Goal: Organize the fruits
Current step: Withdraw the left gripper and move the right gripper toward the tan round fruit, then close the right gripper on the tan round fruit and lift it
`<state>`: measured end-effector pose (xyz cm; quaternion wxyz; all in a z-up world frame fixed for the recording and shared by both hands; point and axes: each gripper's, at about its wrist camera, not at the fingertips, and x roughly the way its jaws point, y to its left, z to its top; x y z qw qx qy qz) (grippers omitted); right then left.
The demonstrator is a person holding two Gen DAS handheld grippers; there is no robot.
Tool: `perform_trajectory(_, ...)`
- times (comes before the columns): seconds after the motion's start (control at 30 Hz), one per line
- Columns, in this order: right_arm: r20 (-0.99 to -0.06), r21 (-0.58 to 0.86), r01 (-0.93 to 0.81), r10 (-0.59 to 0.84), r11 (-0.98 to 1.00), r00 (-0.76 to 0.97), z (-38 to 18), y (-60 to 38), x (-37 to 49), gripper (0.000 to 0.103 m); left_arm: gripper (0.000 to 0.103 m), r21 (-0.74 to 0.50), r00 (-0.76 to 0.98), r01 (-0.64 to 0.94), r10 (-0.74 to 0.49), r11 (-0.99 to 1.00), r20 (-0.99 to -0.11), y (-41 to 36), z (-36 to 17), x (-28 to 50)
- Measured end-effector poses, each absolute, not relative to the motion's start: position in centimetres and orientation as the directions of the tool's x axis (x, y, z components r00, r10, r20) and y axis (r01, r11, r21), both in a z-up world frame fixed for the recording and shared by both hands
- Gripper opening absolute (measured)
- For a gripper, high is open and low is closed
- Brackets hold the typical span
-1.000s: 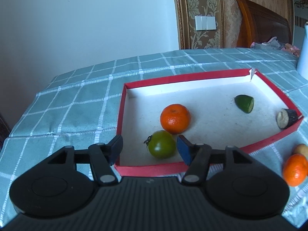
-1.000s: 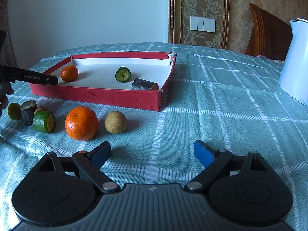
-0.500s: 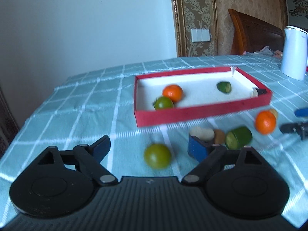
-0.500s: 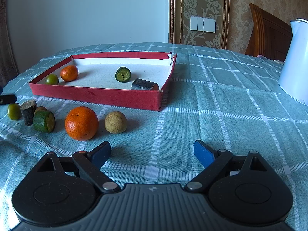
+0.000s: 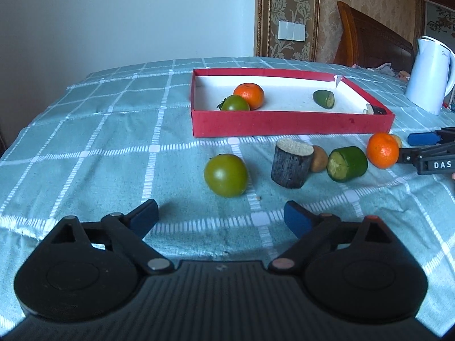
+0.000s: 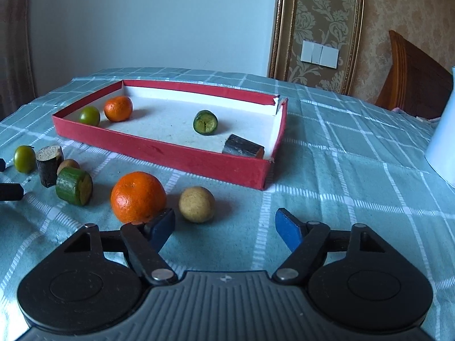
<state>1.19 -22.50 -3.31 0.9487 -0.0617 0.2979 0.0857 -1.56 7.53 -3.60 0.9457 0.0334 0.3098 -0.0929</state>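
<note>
The left gripper (image 5: 220, 217), jaws opening and empty, has a green tomato (image 5: 225, 175) just ahead. The right gripper (image 6: 224, 223), jaws closing on nothing, has a mandarin (image 6: 138, 196) touching its left finger; the red tray (image 6: 182, 155) lies beyond.

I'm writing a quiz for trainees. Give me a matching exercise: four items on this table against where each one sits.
Items:
1. green tomato
2. brown round fruit
3. dark cut chunk
4. white kettle

Places:
A. near right corner inside the red box
B. on the cloth, ahead of the left gripper
C. beyond the box's right end
D. beside the loose orange

Pairs: 1-B, 2-D, 3-A, 4-C
</note>
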Motion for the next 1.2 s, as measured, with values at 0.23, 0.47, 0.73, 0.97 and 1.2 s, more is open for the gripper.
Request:
perform_trajectory(0.23, -0.570, -0.049, -0.239, 0.169, 0.970, 0.804, -3.3, -22.0, 1.8, 0.054, 0.102, 0.005, 0.783, 0.211, -0.166, 0.978, -0.600, 7.4, -3.6, -1.4)
perform_trajectory(0.47, -0.570, -0.015, -0.268, 0.212, 0.963, 0.794, -3.2, -21.6, 1.6, 0.030, 0.103, 0.008, 0.781, 0.214, -0.166, 0.977, -0.602, 7.4, -3.7, -1.3)
perform_trajectory(0.73, -0.564, -0.018, -0.211, 0.164, 0.977, 0.809, -3.1, -21.7, 1.2, 0.028, 0.103, 0.013, 0.782, 0.213, -0.163, 0.977, -0.602, 7.3, -3.7, -1.4)
perform_trajectory(0.97, -0.558, -0.052, -0.187, 0.127, 0.981, 0.820, -3.1, -21.4, 0.7, 0.028, 0.103, 0.013, 0.782, 0.213, -0.163, 0.977, -0.602, 7.3, -3.7, -1.4)
perform_trajectory(1.2, -0.528, -0.074, -0.177, 0.112, 0.981, 0.842, -2.2, -21.3, 0.4, 0.028, 0.103, 0.013, 0.782, 0.213, -0.163, 0.977, -0.602, 7.3, -3.7, -1.4)
